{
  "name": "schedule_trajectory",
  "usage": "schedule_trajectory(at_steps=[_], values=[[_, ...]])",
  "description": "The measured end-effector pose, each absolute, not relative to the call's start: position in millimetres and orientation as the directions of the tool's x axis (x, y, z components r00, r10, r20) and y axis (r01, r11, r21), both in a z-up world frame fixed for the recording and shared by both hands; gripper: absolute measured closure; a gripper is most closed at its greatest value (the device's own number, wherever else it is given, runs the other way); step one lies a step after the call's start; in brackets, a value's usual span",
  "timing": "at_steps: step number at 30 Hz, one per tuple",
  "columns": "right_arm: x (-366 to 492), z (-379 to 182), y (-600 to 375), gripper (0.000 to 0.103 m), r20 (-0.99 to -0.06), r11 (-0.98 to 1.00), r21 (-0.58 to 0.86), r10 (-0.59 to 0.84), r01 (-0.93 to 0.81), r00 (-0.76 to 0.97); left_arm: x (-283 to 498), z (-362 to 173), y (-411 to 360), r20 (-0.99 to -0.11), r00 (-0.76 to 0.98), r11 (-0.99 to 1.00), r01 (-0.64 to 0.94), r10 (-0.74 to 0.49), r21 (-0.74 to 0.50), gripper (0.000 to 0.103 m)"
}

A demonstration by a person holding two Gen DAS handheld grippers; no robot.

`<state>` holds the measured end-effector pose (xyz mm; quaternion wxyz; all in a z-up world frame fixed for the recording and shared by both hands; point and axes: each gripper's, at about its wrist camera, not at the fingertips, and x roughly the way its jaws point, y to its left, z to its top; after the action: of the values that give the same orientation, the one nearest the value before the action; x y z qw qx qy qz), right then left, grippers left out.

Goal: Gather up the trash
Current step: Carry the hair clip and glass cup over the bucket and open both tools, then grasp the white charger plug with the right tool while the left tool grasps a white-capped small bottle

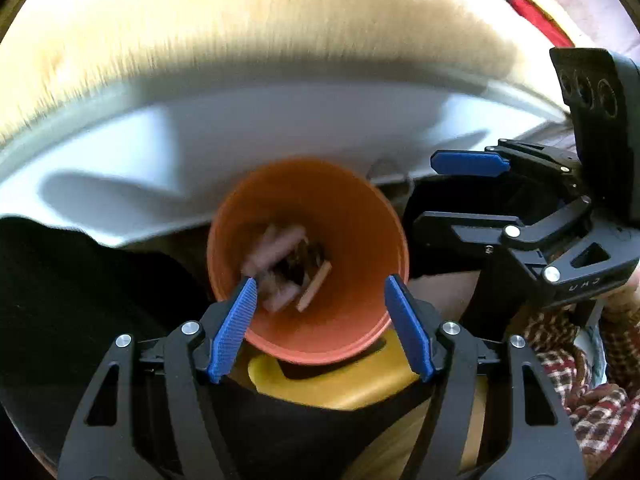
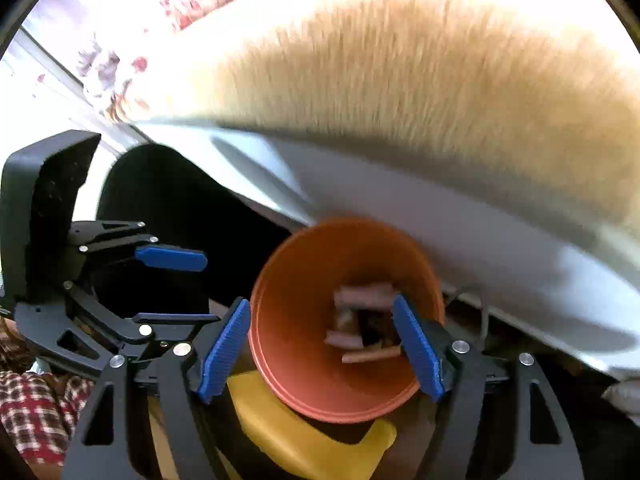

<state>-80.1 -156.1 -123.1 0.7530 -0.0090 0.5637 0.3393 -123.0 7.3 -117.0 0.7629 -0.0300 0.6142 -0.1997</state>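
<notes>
An orange bucket [image 1: 316, 216] stands below both grippers, seen from above, with pinkish and tan scraps of trash [image 1: 286, 268] at its bottom. It also shows in the right wrist view [image 2: 304, 320], with the trash [image 2: 362, 328] inside. My left gripper [image 1: 320, 326] is open over the bucket's near rim and holds nothing. My right gripper [image 2: 322, 344] is open over the bucket and holds nothing. Each gripper shows in the other's view: the right one [image 1: 480, 188] and the left one [image 2: 160, 284], both open.
A yellow object [image 1: 332, 384] lies under the bucket's near edge; it also shows in the right wrist view [image 2: 304, 432]. A grey-white table edge [image 1: 240, 148] and tan carpet [image 1: 240, 32] lie beyond. Plaid cloth [image 1: 580, 392] is at the right.
</notes>
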Motion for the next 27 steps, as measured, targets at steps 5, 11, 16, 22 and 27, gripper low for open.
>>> schedule_trajectory(at_steps=[5,11,16,22,27], values=[[-77,-80,-160,0.024,-0.784,0.738,0.362,0.572,-0.570,0.243,-109,-67,13,-0.868,0.359,0.925,0.292,-0.343,-0.245,0.038],[-61,-15,-162,0.016,-0.682,0.734,0.255,0.598,-0.629,0.422,-76,-4,36,-0.762,0.551,0.940,0.235,-0.339,-0.248,0.034],[-8,19,-179,0.008,-0.654,0.799,0.144,0.519,-0.584,0.549,-49,38,32,-0.677,0.654,0.941,0.205,-0.336,-0.269,0.028],[89,32,-188,0.006,-0.668,0.859,0.054,0.409,-0.509,0.621,-22,49,17,-0.643,0.675,0.931,0.225,-0.362,-0.287,0.026],[180,17,-170,0.006,-0.722,0.877,-0.067,0.287,-0.476,0.630,-19,43,13,-0.653,0.658,0.927,0.242,-0.374,-0.287,0.026]])
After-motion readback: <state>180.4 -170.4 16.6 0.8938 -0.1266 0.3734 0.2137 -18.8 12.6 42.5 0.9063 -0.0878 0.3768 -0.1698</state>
